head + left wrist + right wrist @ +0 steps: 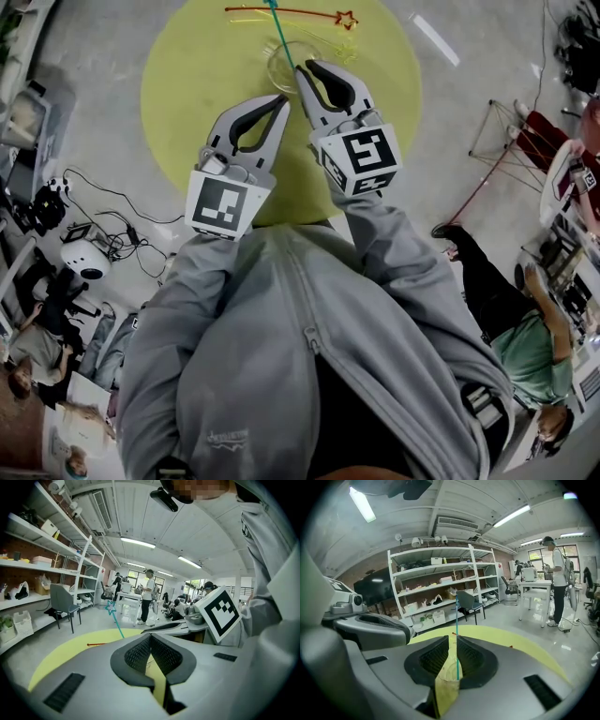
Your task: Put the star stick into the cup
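The teal star stick [279,33] stood in the clear cup [281,66], with its lower end inside and its star end up, leaning away from the person. The cup stood upright on the yellow round worktop [187,94], in front of both grippers. A second, red star stick [291,13] lay flat on the worktop just behind the cup, outside of it.

By my judgement the step in hand was the letting go of the teal stick. To do it well, the jaws should open only a little more and then draw straight back. In this way the thin stick is not dragged out and the light cup is not tipped, because its rim was very near to the tips.

The right hand-held gripper [307,67] was at the rim of the cup. Its jaws were only a little apart. The gap was wider than the stick, which ran along the edge of one jaw, and I could not see a firm pinch. The left hand-held gripper [281,98] hung just beside the right one, jaws pressed together, with nothing between them.
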